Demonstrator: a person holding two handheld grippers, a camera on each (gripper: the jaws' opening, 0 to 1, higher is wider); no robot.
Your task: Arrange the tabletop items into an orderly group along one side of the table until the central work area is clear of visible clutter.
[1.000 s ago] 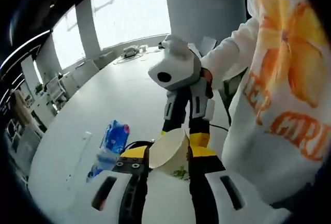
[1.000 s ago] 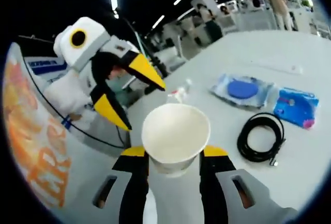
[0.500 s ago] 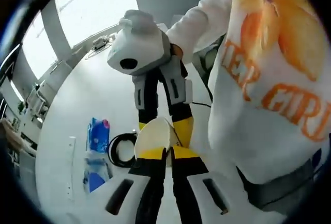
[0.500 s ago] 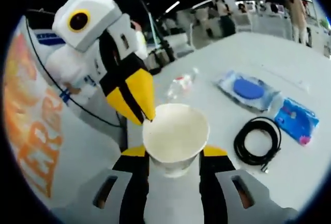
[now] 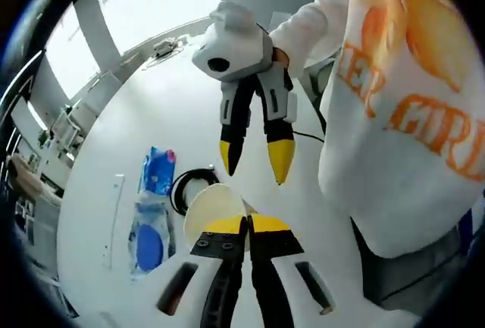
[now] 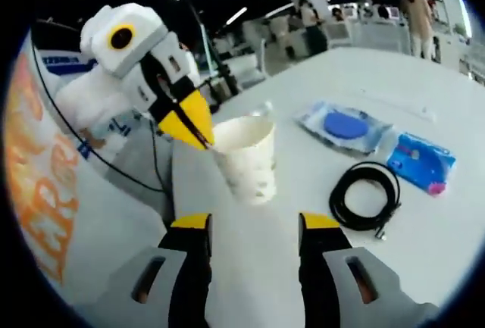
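A white paper cup (image 5: 214, 208) hangs above the white table (image 5: 144, 120), and my left gripper (image 5: 246, 224) is shut on its rim. In the right gripper view the same cup (image 6: 246, 157) hangs upright from the left gripper (image 6: 198, 135), which comes in from the left. My right gripper (image 6: 254, 226) is open a short way behind the cup with nothing between its jaws. In the left gripper view the right gripper (image 5: 254, 165) points down at the cup, jaws apart.
On the table lie a coiled black cable (image 6: 366, 195), a blue packet (image 6: 421, 163), a clear packet with a blue disc (image 6: 345, 126) and a thin white strip (image 5: 115, 214). A person's white sweatshirt (image 5: 409, 116) stands close beside the table edge.
My right gripper has let go of the cup and drawn back, jaws now apart. The left gripper, shut on the cup's rim, now holds it alone.
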